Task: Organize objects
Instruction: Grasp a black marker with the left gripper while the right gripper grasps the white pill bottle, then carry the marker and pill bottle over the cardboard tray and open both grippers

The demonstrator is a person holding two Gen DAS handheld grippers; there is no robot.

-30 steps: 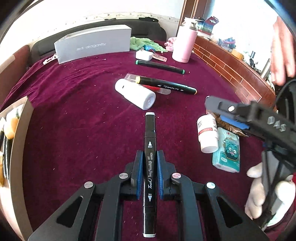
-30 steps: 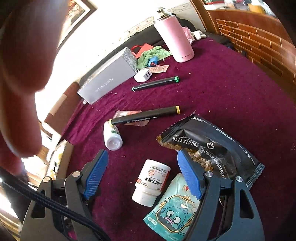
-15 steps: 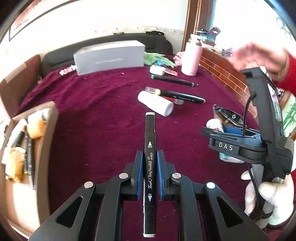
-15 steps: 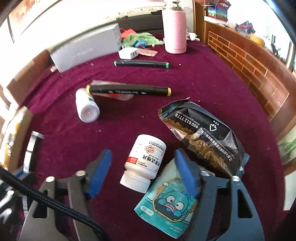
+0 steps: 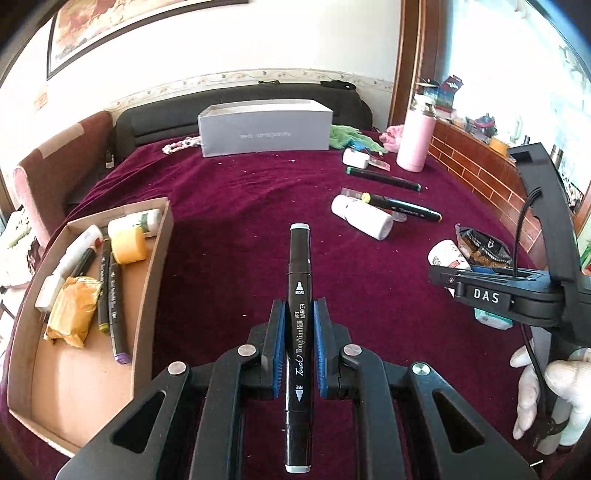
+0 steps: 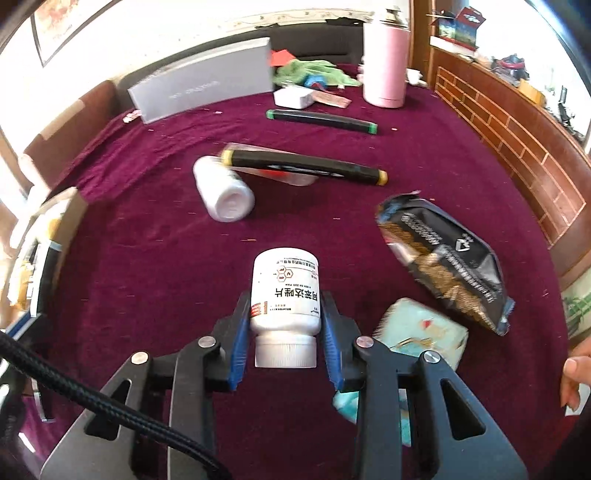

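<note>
Right gripper (image 6: 284,332) jaws newly closed round pill bottle (image 6: 284,295); tray (image 5: 162,236) only left-view.

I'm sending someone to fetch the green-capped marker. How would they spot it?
Start at the tall pink bottle at the far end of the maroon cloth. Just in front of it lies a black marker, beside a white charger block. Both its ends are green, whereas the marker nearer has yellow ends.

A white wall (image 5: 258,44) with a framed picture (image 5: 122,26) stands behind a dark sofa (image 5: 236,107), and bright daylight enters from the window (image 5: 517,55) at right.
</note>
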